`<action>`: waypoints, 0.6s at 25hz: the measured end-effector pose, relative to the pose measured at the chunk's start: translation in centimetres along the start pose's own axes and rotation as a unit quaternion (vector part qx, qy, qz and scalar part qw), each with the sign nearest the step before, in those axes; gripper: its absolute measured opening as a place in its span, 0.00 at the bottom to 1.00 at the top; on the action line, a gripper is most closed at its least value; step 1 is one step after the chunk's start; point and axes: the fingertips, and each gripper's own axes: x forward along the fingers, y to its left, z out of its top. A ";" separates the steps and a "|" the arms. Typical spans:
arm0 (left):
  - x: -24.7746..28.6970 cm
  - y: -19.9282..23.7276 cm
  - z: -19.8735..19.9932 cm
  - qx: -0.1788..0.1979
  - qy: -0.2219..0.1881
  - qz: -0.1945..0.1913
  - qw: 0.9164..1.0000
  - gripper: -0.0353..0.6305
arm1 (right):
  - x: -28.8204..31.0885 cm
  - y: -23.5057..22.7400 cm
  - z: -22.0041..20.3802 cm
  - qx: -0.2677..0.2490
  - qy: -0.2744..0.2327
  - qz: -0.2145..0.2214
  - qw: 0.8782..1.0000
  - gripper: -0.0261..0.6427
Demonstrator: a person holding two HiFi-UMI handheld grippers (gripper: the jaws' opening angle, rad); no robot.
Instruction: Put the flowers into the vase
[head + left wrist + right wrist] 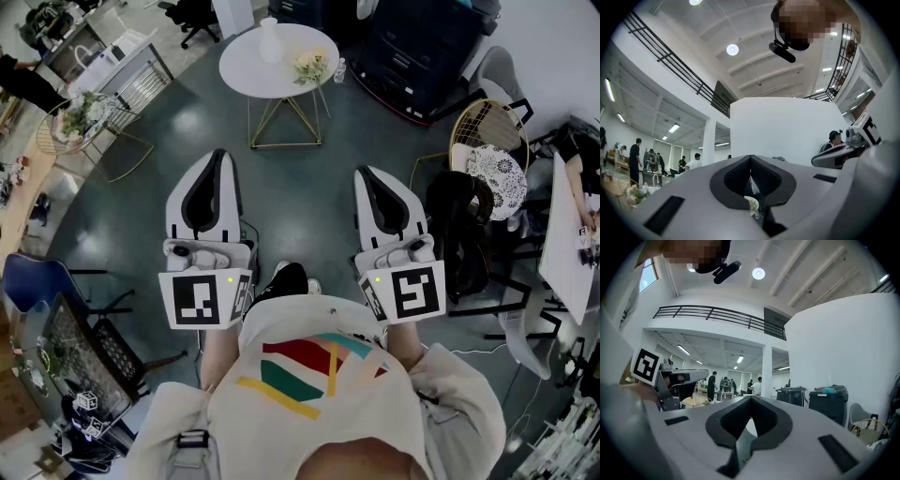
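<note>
While flowers (310,66) sit near vase (269,40) on table (246,70), left gripper (218,155), right gripper (362,174) both clenched empty

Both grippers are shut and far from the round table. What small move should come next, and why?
Probably step toward the round white table. The flowers lie there beside the white vase, well ahead of the left gripper and right gripper, whose jaws are shut with nothing held, so no grasp seems possible from here.
</note>
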 end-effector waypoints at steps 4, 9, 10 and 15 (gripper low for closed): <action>-0.7 0.0 -0.2 0.012 -0.003 0.004 1.000 0.06 | -0.3 0.3 -0.3 0.000 -0.007 0.002 1.000 0.06; -2.2 1.3 -0.4 0.020 -0.010 0.027 0.999 0.06 | -1.0 1.7 -1.7 0.007 0.001 0.011 1.000 0.06; -2.6 1.6 -0.5 0.018 -0.009 0.033 0.999 0.06 | -1.3 2.1 -2.0 0.008 0.005 0.015 1.000 0.06; -3.7 3.0 -2.3 -0.002 -0.001 0.054 0.999 0.06 | -1.4 2.3 -3.4 0.027 0.009 0.016 0.999 0.06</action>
